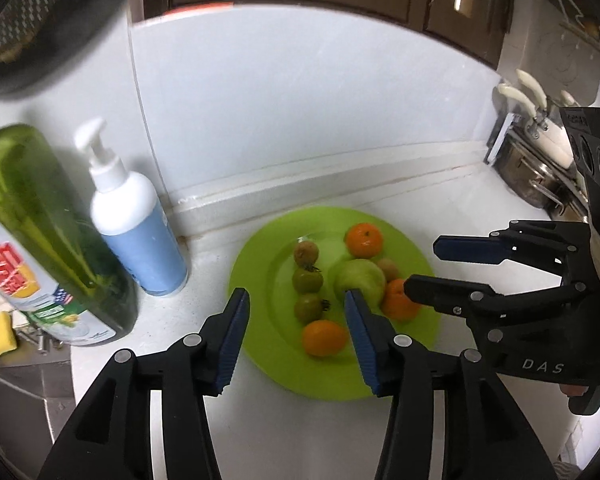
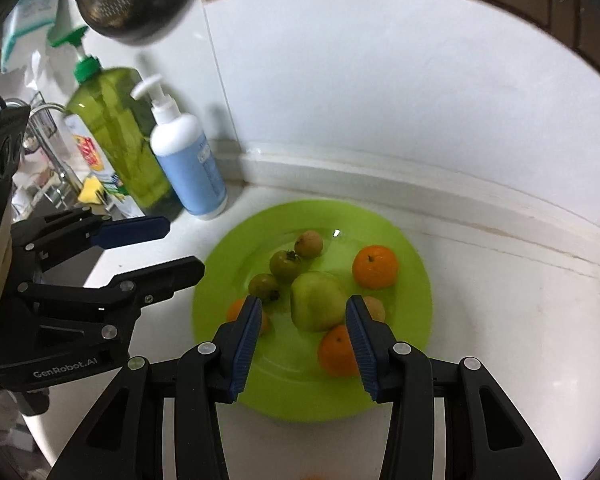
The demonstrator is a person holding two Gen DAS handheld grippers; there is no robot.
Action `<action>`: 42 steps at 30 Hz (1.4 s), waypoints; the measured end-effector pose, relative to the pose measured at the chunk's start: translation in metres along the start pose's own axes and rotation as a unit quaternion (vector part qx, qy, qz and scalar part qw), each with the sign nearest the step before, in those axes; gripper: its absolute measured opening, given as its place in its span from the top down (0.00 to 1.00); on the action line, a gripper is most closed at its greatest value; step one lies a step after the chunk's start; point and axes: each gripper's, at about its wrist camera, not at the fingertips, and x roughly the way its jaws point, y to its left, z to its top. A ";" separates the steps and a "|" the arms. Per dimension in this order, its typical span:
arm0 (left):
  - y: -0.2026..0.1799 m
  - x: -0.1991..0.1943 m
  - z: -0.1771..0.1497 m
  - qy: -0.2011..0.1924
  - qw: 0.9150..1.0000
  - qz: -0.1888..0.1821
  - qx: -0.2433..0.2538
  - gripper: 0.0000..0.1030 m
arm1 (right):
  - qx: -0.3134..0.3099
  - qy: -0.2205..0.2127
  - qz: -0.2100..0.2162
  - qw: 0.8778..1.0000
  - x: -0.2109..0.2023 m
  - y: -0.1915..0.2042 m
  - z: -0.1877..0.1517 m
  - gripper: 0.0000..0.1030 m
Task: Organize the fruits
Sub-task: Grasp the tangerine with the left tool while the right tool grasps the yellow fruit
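On the white counter [image 1: 320,432] my left gripper [image 1: 296,344] and right gripper [image 2: 302,346] hang parted, empty, above the green plate [image 1: 256,264] of fruit.

Fruits [image 1: 358,282] (oranges, green tomatoes, apple) loose on green plate [image 1: 256,256].

Even indoor light, small glare on green plate [image 2: 416,280], slight motion blur, dark curved fisheye corners

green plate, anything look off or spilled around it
Nothing stands out. The green plate sits flat on the white counter, and the oranges, the green apple and the small greenish fruits all lie inside its rim. No spill shows on the counter.
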 end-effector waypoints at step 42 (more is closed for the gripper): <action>-0.152 -0.054 -0.081 -0.069 0.992 -0.010 0.110 0.23 | 0.060 -0.069 -0.088 0.992 -0.125 -0.047 -0.155 0.41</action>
